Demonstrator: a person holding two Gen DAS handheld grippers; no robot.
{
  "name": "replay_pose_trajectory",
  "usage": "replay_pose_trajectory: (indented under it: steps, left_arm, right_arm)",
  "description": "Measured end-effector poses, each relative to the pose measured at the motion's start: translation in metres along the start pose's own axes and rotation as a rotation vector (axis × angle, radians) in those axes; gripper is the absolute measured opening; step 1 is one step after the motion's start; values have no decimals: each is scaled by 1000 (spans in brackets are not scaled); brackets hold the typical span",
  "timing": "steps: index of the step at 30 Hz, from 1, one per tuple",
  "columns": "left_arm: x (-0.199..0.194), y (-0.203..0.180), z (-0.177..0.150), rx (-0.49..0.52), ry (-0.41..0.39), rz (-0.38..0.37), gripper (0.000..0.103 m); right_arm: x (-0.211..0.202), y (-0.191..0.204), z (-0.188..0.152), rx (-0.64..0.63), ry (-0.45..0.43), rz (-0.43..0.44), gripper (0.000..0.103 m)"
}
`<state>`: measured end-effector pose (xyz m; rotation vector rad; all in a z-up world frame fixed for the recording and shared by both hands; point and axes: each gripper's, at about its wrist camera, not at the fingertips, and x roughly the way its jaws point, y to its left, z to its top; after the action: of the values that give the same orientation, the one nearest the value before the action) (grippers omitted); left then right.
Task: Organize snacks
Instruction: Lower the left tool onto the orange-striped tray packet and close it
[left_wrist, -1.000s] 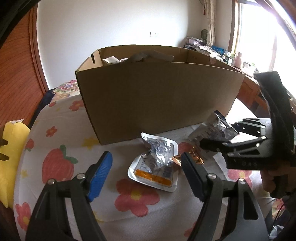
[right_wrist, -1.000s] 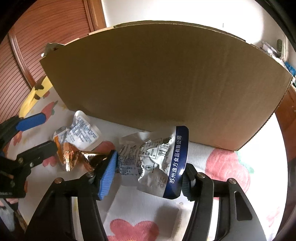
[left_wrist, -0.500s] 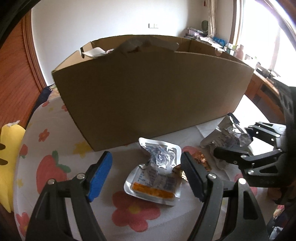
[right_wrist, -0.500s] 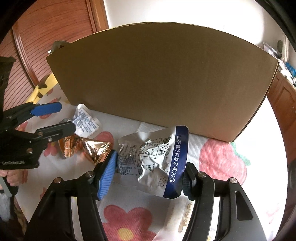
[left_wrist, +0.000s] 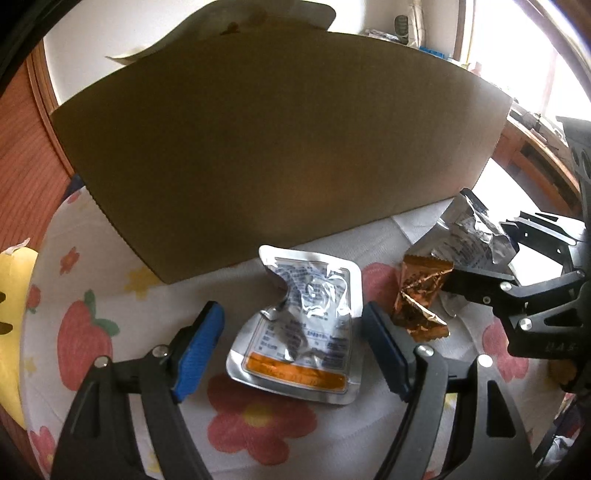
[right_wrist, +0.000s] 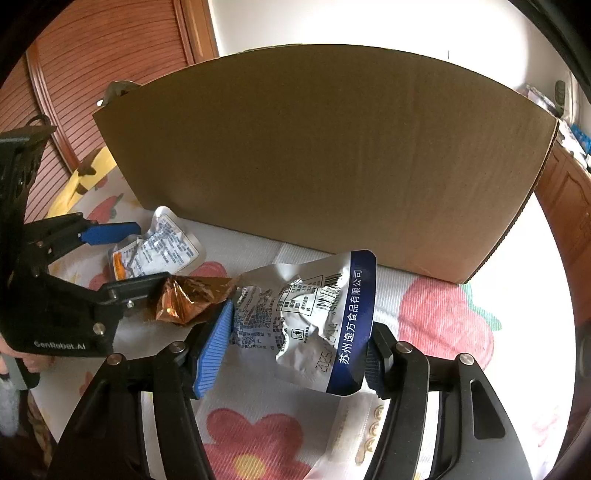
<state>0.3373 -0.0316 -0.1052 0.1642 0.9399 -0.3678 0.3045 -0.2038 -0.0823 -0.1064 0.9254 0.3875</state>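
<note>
With your left gripper (left_wrist: 291, 341) spread wide around the flat, crinkled silver foil pouch with the orange stripe (left_wrist: 299, 328) lying on the floral cloth (left_wrist: 258, 424) before the brown cardboard box (left_wrist: 280, 147), close on its stiffer sealed edges, since it looks light, limp and slippery, while your right gripper (right_wrist: 295, 347) pinches the blue-banded silver packet (right_wrist: 314, 317).

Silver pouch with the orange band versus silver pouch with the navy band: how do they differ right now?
The orange-banded pouch lies flat on the floral cloth, between the open fingers of the left hand-held gripper, untouched. The navy-banded pouch is crumpled and tilted, pinched by the right hand-held gripper. Only the navy-banded pouch touches the gold wrapper. Both are silver foil with printed labels, in front of the cardboard box.
</note>
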Motion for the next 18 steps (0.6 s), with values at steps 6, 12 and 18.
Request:
replay_pose_trajectory:
  steps: [6, 12, 18]
  left_arm:
    - [6, -2, 7, -6, 1, 1, 83]
    - [5, -3, 7, 3, -17, -8, 82]
    - [-14, -5, -1, 32, -23, -9, 37]
  right_arm:
    - [1, 1, 0, 1, 0, 1, 64]
    - [1, 0, 0, 0, 1, 1, 65]
    - [1, 0, 1, 0, 2, 1, 65]
